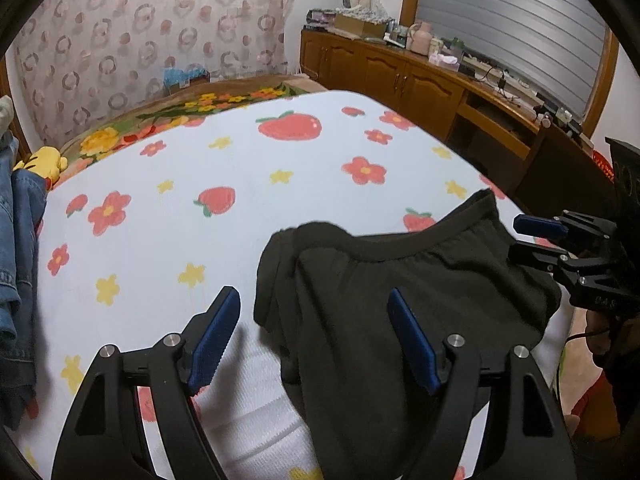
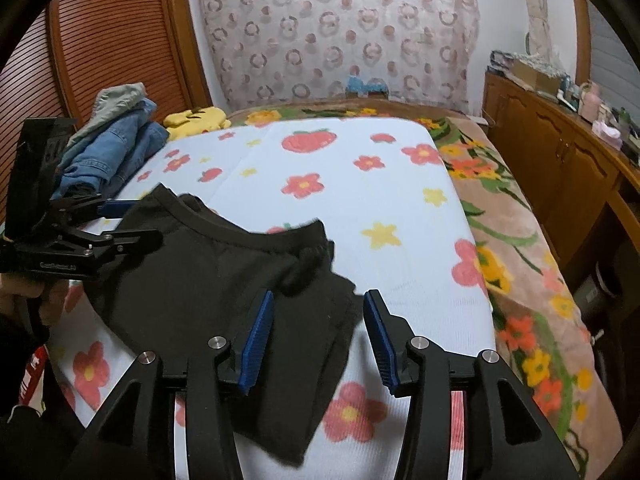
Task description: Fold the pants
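Observation:
Black pants (image 1: 400, 300) lie folded in a bunch on the flowered white bedcover (image 1: 180, 240), waistband toward the far side. My left gripper (image 1: 316, 336) stands open over their left edge; dark cloth lies between the blue pads but neither pad presses on it. In the right wrist view the pants (image 2: 208, 272) spread to the left, and my right gripper (image 2: 320, 340) is open astride their right corner, pads clear of the cloth. Each gripper shows in the other's view: the right gripper (image 1: 528, 242) at the waistband's right end, the left gripper (image 2: 128, 222) at its left end, held by a hand (image 2: 20, 292).
A pile of blue jeans (image 2: 112, 152) and a yellow plush toy (image 2: 196, 118) lie at the bed's far left. A wooden cabinet (image 1: 400, 72) with clutter on top runs along the right side. A floral blanket (image 2: 520, 260) covers the bed's right edge.

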### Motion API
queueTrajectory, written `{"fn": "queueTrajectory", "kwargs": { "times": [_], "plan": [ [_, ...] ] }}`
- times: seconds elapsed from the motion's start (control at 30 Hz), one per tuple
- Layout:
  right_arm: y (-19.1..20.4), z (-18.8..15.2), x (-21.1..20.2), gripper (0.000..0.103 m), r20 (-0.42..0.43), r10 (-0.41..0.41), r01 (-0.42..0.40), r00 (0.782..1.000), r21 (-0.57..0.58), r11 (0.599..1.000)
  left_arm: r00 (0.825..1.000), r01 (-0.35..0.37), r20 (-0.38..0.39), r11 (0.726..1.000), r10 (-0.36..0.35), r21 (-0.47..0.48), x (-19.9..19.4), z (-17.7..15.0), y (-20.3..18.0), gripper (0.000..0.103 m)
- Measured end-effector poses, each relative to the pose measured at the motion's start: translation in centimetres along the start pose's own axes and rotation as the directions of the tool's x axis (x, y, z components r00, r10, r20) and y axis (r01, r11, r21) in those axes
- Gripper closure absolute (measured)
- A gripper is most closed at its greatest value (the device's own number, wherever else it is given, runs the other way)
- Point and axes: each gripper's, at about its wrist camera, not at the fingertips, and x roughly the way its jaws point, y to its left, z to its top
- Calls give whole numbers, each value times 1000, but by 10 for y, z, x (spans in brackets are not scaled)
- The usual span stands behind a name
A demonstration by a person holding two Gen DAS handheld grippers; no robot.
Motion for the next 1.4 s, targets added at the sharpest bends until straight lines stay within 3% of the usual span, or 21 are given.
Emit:
{"fn": "queueTrajectory", "kwargs": {
  "times": [0.33, 0.63, 0.93, 1.1, 1.2, 1.37, 1.4],
  "plan": [
    [-5, 2, 9, 54, -39, 23, -22, 999, 33, 999, 999, 10, -37, 1000, -10, -11, 13, -7, 2, 25],
    [-8, 6, 15, 54, -44, 38, -36, 998, 50, 998, 1000, -4, -24, 1000, 4, 18, 16, -6, 0, 23],
    [-12, 2, 12, 54, -37, 57, -53, 998, 101, 993, 998, 36, -59, 999, -37, -28, 15, -1, 8, 23],
    [-17, 2, 9, 55, -43, 79, -73, 996, 129, 989, 993, 95, -64, 992, -101, -82, 13, 3, 18, 23],
    [-17, 3, 8, 55, -53, 79, -72, 995, 128, 989, 990, 123, -58, 986, -130, -109, 12, 8, 24, 30],
    [-17, 7, 9, 55, -59, 86, -78, 995, 136, 988, 983, 159, -68, 978, -169, -132, 17, 11, 28, 52],
    [-16, 7, 9, 60, -61, 92, -83, 994, 137, 987, 981, 169, -71, 976, -180, -134, 18, 10, 27, 55]
  ]
}}
